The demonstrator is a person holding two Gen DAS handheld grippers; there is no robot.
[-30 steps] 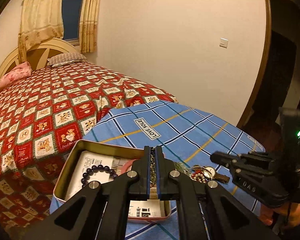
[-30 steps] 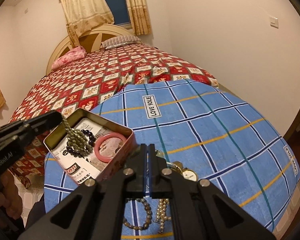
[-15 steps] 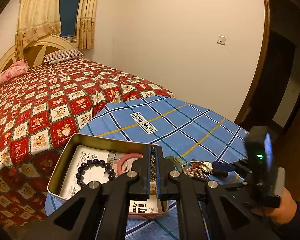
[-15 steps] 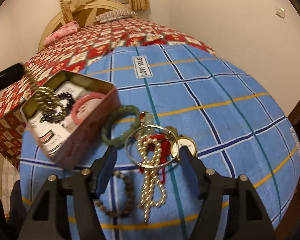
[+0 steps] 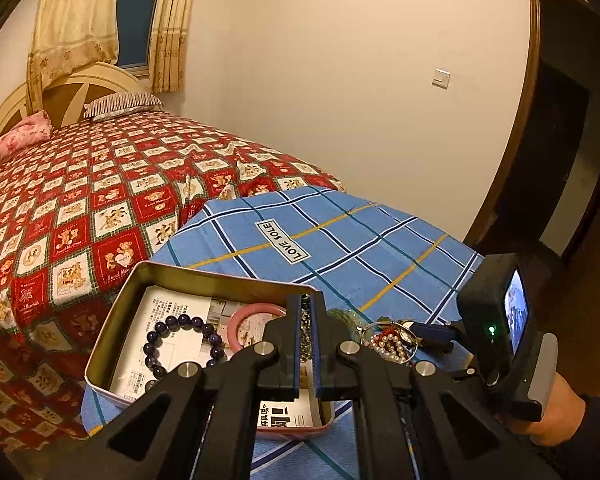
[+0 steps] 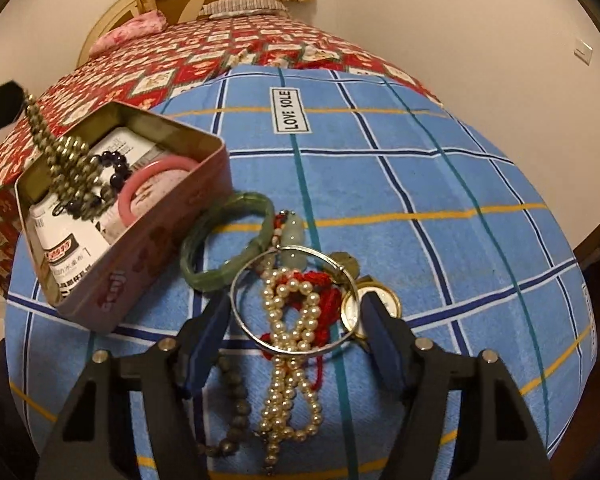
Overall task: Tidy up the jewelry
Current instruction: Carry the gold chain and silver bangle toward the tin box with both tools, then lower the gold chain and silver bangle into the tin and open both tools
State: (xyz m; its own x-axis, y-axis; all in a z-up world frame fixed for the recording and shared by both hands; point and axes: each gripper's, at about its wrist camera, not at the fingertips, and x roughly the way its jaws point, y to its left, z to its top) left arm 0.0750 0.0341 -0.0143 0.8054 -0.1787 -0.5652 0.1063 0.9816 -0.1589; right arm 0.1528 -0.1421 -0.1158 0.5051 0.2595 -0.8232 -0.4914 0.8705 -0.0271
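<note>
Now dangles the limp, light bead chain (image 6: 66,160) from the left gripper's (image 5: 307,344) nearly closed jaws over the tin (image 6: 140,268), straddling with the right gripper's (image 6: 296,320) wide, empty jaws the stiff, slick silver bangle (image 6: 242,322) on the table (image 6: 420,200), likely best pinched across its rim.

Blue checked cloth (image 6: 420,184) bears tin (image 6: 148,252), jewelry heap (image 6: 296,308).

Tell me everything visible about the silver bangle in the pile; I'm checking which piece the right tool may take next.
The silver bangle is a thin, plain, shiny metal hoop, closed and round. It lies tilted on top of the loose pile on the blue checked cloth, outside the tin. The pearl strand and red cord run through and under it; the watch touches its right edge. The right tool is open, its fingers on either side of the hoop.
</note>
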